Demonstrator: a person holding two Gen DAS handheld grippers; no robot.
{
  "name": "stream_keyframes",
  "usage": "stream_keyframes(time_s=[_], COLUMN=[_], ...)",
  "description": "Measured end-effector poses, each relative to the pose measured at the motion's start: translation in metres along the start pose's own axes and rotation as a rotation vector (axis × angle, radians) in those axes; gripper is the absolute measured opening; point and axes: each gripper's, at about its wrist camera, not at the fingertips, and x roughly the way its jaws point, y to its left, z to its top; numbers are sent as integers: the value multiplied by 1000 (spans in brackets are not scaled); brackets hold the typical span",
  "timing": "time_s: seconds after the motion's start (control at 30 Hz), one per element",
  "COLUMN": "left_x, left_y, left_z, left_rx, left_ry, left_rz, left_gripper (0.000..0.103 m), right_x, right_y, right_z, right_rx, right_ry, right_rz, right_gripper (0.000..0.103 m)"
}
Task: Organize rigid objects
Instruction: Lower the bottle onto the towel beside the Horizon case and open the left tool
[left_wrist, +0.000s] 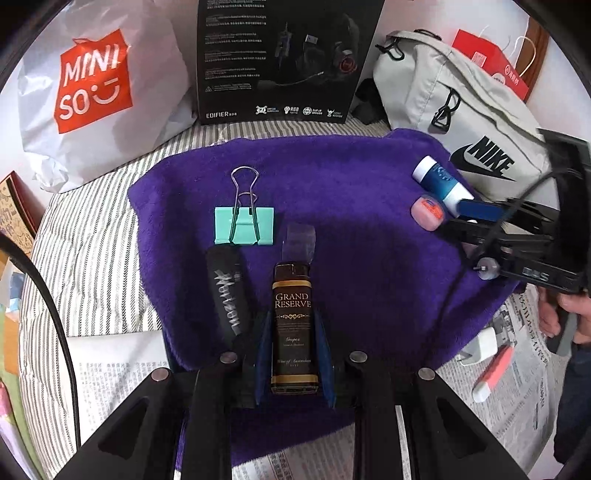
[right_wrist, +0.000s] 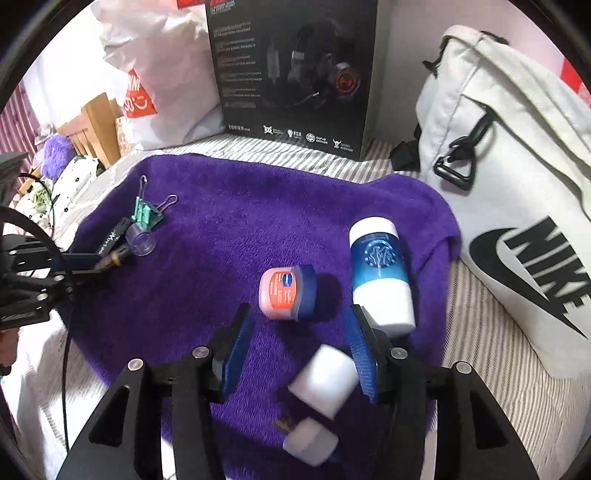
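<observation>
1. Left gripper (left_wrist: 293, 354) clenched on the small brown bottle (left_wrist: 294, 325), pads on its lower label sides; clear cap points toward the headset box (left_wrist: 284, 59). Bottle lies over the near part of the purple towel (left_wrist: 351, 192), just right of the black tube (left_wrist: 227, 295), near side of the teal binder clip (left_wrist: 244, 225).
2. Right gripper (right_wrist: 301, 350) released, jaws apart; white block (right_wrist: 325, 378) sits between them, touching the right pad only, as far as visible. No firm grip.
3. Pink jar (right_wrist: 286, 291) and blue-white canister (right_wrist: 380, 273) lie on the towel's right part, just beyond those jaws.
4. Handling guess: bottle rigid, light, glossy, likely slippery and breakable; hold the flat sides mid-body, not the cap.
</observation>
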Motion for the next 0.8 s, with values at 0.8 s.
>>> stream_keyframes(time_s=[0.8], left_x=[-15], left_y=[-19], left_z=[-15], left_rx=[13], left_ry=[0], left_rz=[68], left_gripper=[46], right_x=[-92], right_y=[8], right_z=[-106], right_rx=[98], right_ry=[-31], right_rz=[14], right_gripper=[51])
